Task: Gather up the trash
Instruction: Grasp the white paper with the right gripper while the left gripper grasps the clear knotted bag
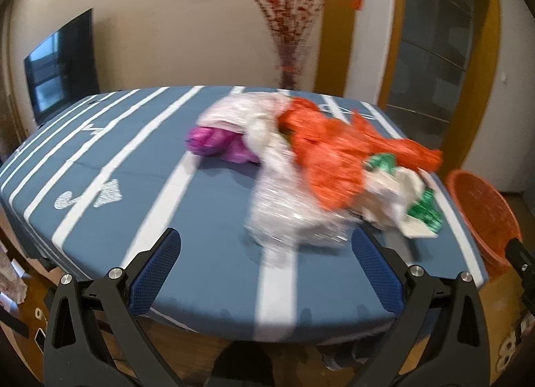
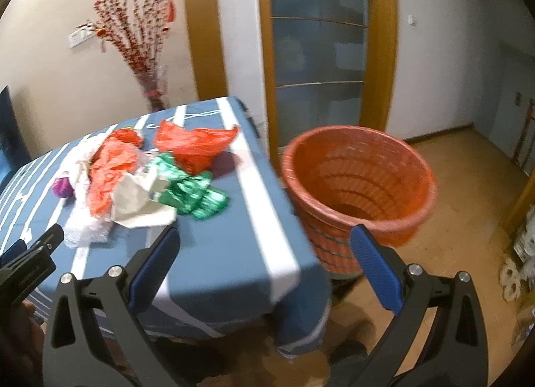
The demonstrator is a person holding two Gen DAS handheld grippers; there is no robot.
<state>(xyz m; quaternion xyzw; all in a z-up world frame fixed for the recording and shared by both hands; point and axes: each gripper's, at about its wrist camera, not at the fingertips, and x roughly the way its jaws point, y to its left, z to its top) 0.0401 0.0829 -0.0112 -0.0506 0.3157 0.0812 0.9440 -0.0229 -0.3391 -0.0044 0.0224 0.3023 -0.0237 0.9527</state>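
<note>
A pile of trash lies on the blue striped table: a clear plastic bag, orange plastic bags, a green foil wrapper, white paper and a purple wrapper. An orange mesh basket stands on the floor at the table's right edge. My left gripper is open and empty, just short of the clear bag. My right gripper is open and empty above the table's near right corner, beside the basket.
A vase of red-berried branches stands behind the table. A dark TV hangs at the far left. A glass door with a yellow frame is behind the basket. Cartons sit on the wooden floor at right.
</note>
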